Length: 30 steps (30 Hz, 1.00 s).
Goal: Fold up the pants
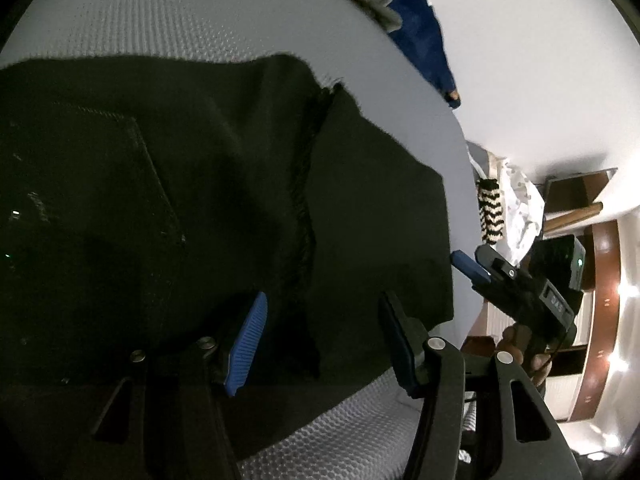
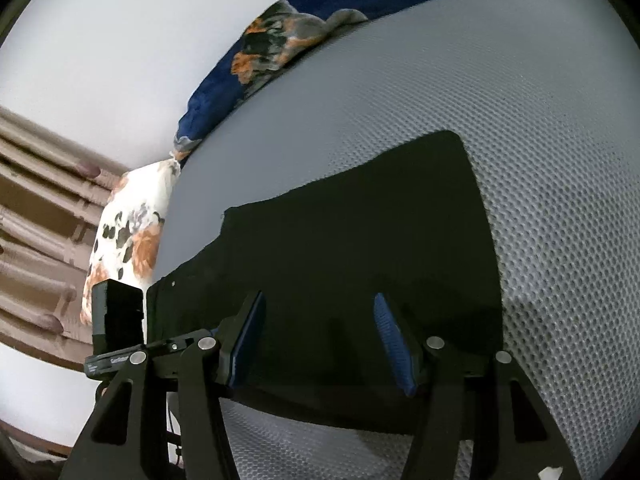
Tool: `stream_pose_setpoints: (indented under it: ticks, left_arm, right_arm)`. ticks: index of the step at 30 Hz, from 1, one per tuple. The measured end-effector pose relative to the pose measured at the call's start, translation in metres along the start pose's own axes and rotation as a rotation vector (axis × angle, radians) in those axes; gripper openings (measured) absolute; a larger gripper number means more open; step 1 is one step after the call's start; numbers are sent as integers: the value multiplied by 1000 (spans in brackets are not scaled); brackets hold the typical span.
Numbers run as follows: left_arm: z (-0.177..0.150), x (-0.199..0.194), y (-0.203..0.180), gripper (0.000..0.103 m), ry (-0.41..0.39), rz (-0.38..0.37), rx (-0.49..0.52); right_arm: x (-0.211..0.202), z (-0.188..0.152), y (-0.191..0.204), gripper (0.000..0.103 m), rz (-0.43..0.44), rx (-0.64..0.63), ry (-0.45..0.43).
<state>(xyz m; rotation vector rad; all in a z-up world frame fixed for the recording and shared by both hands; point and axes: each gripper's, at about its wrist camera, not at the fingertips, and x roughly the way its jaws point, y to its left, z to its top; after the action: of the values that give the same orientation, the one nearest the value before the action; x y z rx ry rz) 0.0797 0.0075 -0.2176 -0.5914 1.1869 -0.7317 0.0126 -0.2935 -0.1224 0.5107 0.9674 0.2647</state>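
Black pants [image 1: 200, 208] lie flat on a grey mesh mattress [image 1: 160, 12]; a back pocket and the centre seam show in the left wrist view. My left gripper [image 1: 320, 312] is open, its blue pads just above the fabric near the seam, holding nothing. In the right wrist view the pants [image 2: 360, 248] spread as a dark folded slab. My right gripper [image 2: 320, 312] is open over their near edge, empty. The right gripper also shows in the left wrist view [image 1: 480, 266] off the pants' right edge.
A blue floral blanket [image 2: 272, 48] lies along the mattress's far edge by the white wall. A white patterned pillow [image 2: 128, 236] sits at the mattress corner. A black-and-white zigzag cloth [image 1: 490, 210] hangs beside the bed. Wooden furniture [image 1: 608, 280] stands beyond.
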Motion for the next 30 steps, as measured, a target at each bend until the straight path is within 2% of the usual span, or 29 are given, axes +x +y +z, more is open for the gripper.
stream_pose_setpoints:
  ticks: [10, 12, 14, 18, 23, 26, 29, 30]
  left_arm:
    - [3, 23, -20, 55, 29, -49, 18]
    - [1, 30, -26, 39, 49, -66, 24]
    - [-3, 41, -28, 8, 87, -64, 9]
    - [-9, 39, -41, 7, 55, -25, 68]
    - [-16, 6, -63, 6, -20, -40, 122]
    - [-21, 7, -57, 6, -4, 2, 126]
    - [-22, 28, -39, 6, 51, 67, 65]
    - [-23, 32, -36, 6, 50, 64, 52]
  right_arm:
    - [-4, -1, -14, 55, -4, 24, -11]
    - [-3, -3, -17, 55, -6, 31, -7]
    - [-2, -5, -19, 55, -13, 36, -5]
    - [-1, -10, -21, 55, -35, 35, -1]
    - [-4, -14, -17, 55, -74, -6, -13]
    - [-2, -17, -12, 55, -115, -45, -12]
    - [13, -23, -15, 53, -179, -67, 20]
    - [15, -25, -15, 53, -190, -75, 26]
